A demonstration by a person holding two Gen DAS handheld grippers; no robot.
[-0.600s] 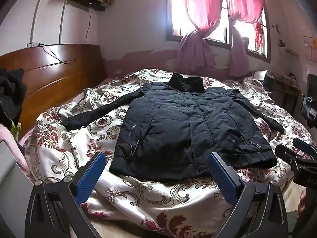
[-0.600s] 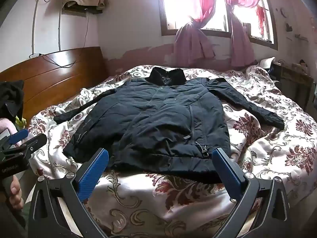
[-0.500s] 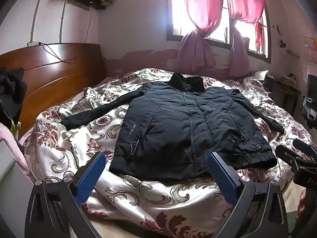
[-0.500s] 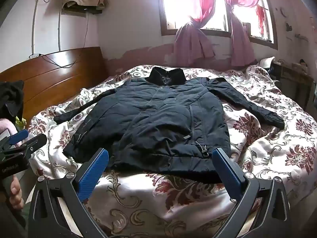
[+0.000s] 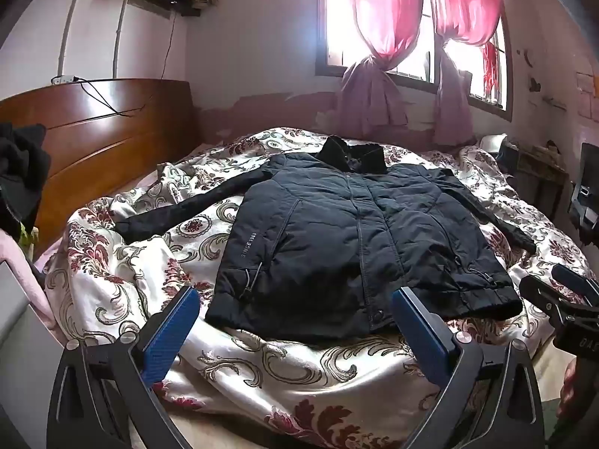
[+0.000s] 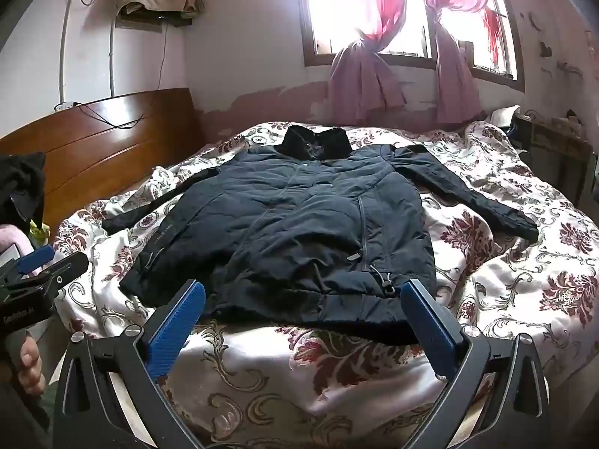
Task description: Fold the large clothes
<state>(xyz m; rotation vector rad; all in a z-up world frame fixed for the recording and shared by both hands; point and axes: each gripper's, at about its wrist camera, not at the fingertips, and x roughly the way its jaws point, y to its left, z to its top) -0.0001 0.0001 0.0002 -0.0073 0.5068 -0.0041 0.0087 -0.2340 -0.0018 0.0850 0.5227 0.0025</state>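
Nothing changed across the last half second: dark padded jacket (image 5: 359, 247) lying just as it lay a moment ago, front up and zipped, flat on the floral bedspread (image 5: 284, 366), hem toward the near edge of the bed, collar (image 5: 353, 155) toward the far edge under the window. No fold begun; judged from the flat lie, the task still at its very start.

Left gripper (image 5: 295, 321) hovering short of the hem at the bed's near edge, jaws spread as wide as they go, nothing between the blue pads, no cloth touched. Right gripper (image 6: 305, 312) likewise held off the hem, jaws fully apart and empty. Same stance in both as in the earlier frames.

By count: one jacket; two sleeves, the left-hand one (image 5: 194, 202) stretched toward the headboard (image 5: 112, 142) side, the other (image 6: 468, 194) slanting toward the opposite edge of the bed; two grippers, four blue pads; two pink curtains (image 5: 378, 37) knotted at one window. One dark garment (image 5: 18, 172) heaped beside the headboard end, apart from the work.

Likely next: a sleeve or hem corner to be pinched.
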